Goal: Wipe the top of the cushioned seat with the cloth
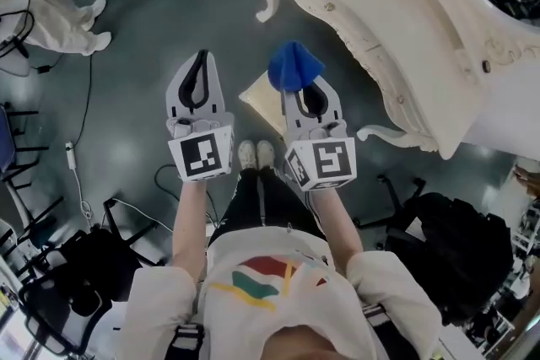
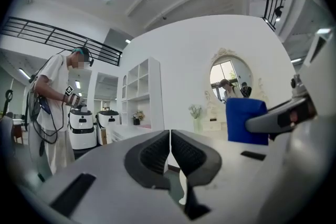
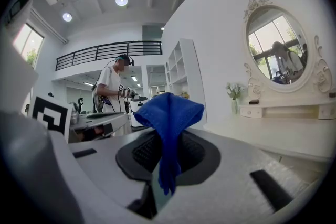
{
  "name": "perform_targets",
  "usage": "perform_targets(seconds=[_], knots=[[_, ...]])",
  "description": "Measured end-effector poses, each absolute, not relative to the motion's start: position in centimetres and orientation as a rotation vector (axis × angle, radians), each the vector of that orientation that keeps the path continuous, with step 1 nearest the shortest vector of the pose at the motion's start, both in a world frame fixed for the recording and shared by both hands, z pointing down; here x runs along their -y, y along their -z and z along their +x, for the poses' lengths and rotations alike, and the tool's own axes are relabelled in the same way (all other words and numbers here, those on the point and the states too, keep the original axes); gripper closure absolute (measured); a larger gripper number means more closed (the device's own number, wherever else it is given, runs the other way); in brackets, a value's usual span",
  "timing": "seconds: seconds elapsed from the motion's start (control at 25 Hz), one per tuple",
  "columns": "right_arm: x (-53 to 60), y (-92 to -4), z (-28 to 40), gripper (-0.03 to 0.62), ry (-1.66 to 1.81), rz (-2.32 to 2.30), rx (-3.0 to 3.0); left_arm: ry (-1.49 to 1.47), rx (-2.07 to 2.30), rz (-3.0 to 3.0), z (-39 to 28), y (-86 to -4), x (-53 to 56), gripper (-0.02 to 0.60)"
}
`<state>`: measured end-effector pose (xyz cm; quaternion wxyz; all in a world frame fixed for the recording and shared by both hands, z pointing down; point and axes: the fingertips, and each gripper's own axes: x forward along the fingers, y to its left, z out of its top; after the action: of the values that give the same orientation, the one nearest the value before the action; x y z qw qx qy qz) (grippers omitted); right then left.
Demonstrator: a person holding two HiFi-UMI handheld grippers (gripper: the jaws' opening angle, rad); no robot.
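Observation:
In the head view both grippers are held side by side above the floor. My right gripper (image 1: 297, 90) is shut on a blue cloth (image 1: 294, 66), which bunches out past its tips. In the right gripper view the cloth (image 3: 169, 113) hangs pinched between the dark pads of that gripper (image 3: 168, 150). My left gripper (image 1: 201, 56) is shut with nothing in it, its pads (image 2: 157, 152) touching. The cloth (image 2: 244, 120) also shows at the right of the left gripper view. A beige cushioned seat (image 1: 260, 99) shows partly below, between the two grippers; most of it is hidden.
An ornate white dressing table (image 1: 405, 38) with curved legs fills the upper right; its oval mirror (image 3: 275, 50) shows in the right gripper view. A black bag (image 1: 460, 249) lies at the lower right. Cables (image 1: 80, 173) run on the floor at left. Another person (image 3: 113, 89) stands farther off.

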<state>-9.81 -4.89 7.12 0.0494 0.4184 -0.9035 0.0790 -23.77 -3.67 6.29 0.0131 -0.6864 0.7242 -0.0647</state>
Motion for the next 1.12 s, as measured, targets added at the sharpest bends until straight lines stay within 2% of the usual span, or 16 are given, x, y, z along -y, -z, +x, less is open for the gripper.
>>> perform_targets(seconds=[0.36, 1.12], knots=[[9.0, -15.8, -10.5, 0.56, -0.246, 1.28, 2.718, 0.23, -2.223, -2.223, -21.9, -17.0, 7.5, 0.575], [9.8, -37.3, -4.3, 0.559, -0.425, 1.454, 2.514, 0.144, -2.14, -2.366, -17.5, -35.7, 9.2, 0.575]])
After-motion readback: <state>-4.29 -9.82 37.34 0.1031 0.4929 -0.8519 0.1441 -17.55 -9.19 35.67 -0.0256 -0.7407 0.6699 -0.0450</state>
